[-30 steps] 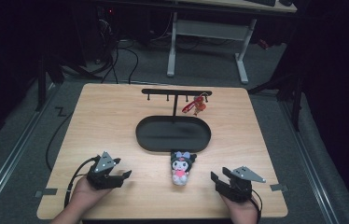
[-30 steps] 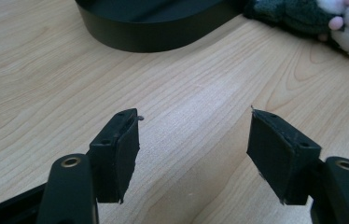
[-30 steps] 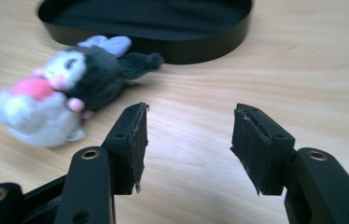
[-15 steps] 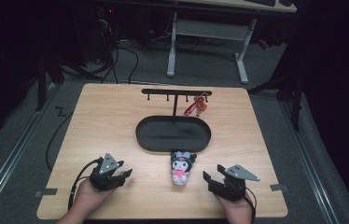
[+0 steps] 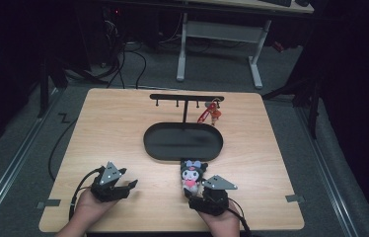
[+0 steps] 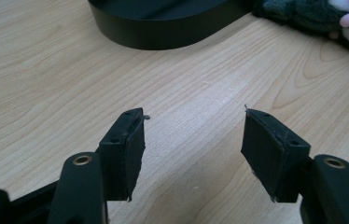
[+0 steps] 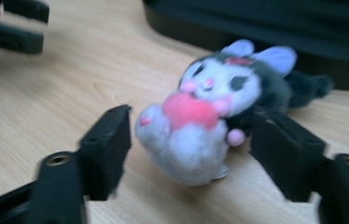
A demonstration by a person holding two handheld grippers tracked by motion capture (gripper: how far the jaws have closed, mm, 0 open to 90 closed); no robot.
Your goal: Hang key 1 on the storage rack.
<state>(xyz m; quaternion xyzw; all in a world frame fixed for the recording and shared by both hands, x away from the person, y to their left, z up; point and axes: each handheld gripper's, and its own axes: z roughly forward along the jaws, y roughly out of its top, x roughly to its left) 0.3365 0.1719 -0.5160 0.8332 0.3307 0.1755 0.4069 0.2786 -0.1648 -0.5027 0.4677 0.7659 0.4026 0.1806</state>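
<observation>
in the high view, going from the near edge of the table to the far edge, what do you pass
right tool → plush toy → black oval tray → red keychain hanging on the black hook rack.

Wooden table (image 5: 123,123); grey floor (image 5: 19,128); white desk legs (image 5: 254,59) behind.

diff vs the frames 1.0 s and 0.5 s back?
The right tool slid left across the table toward the plush toy and now brackets it, jaws open on either side, not yet closed. Nothing was gripped or released. The left tool shifted only slightly, open over bare wood. The toy, the black tray and the red keychain on the hook rack stayed put.
</observation>
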